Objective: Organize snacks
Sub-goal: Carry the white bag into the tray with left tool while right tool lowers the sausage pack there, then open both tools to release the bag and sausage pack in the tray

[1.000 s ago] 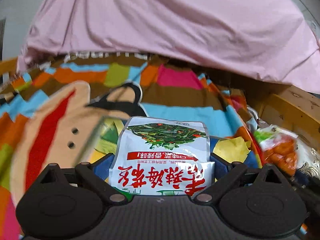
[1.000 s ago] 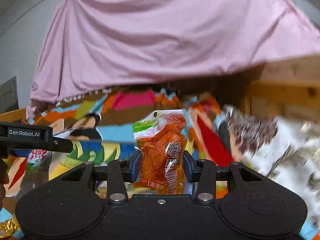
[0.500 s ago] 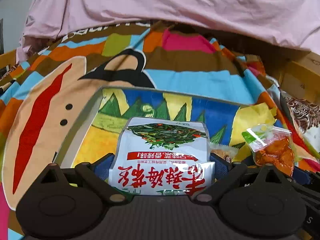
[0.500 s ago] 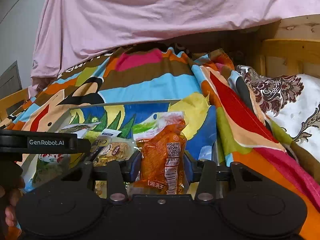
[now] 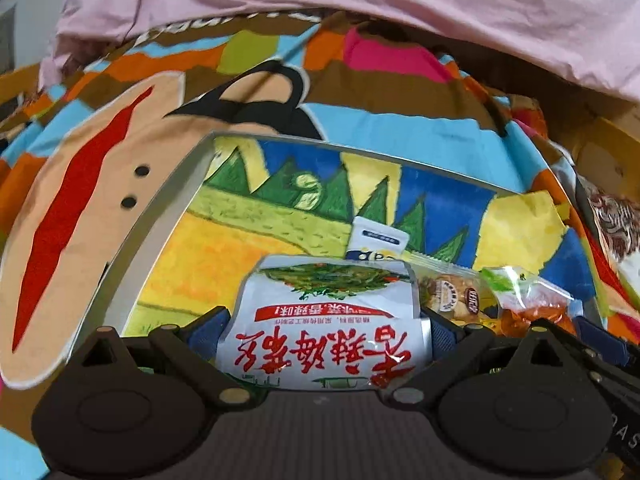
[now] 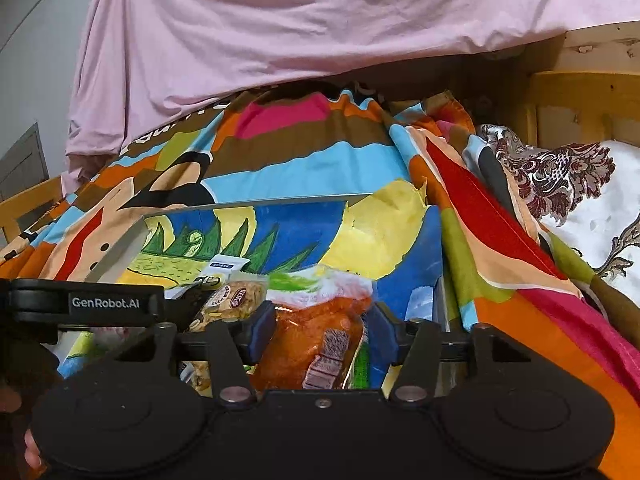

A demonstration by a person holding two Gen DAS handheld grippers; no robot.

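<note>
My left gripper (image 5: 326,328) is shut on a white snack packet (image 5: 328,320) with red Chinese writing and a green vegetable picture, held over a grey-rimmed tray (image 5: 160,208) with a painted landscape bottom. My right gripper (image 6: 316,332) is shut on an orange snack pouch (image 6: 312,340) with a green top, held over the tray's right part (image 6: 256,204). The pouch also shows in the left wrist view (image 5: 528,300). A clear packet of nuts (image 6: 236,296) and a small white and blue sachet (image 6: 224,266) lie in the tray; both also show in the left wrist view, the nuts (image 5: 452,294) and the sachet (image 5: 378,240).
The tray rests on a bright multicoloured cartoon sheet (image 6: 304,148). A pink cloth (image 6: 280,24) hangs behind it. A wooden frame (image 6: 580,96) and a white and maroon patterned cushion (image 6: 592,196) stand at the right. The left gripper's body (image 6: 84,304) reaches in from the left.
Both grippers have tilted down and moved forward over the tray with their packets still held. The nut packet and sachet have come into view in the tray.
</note>
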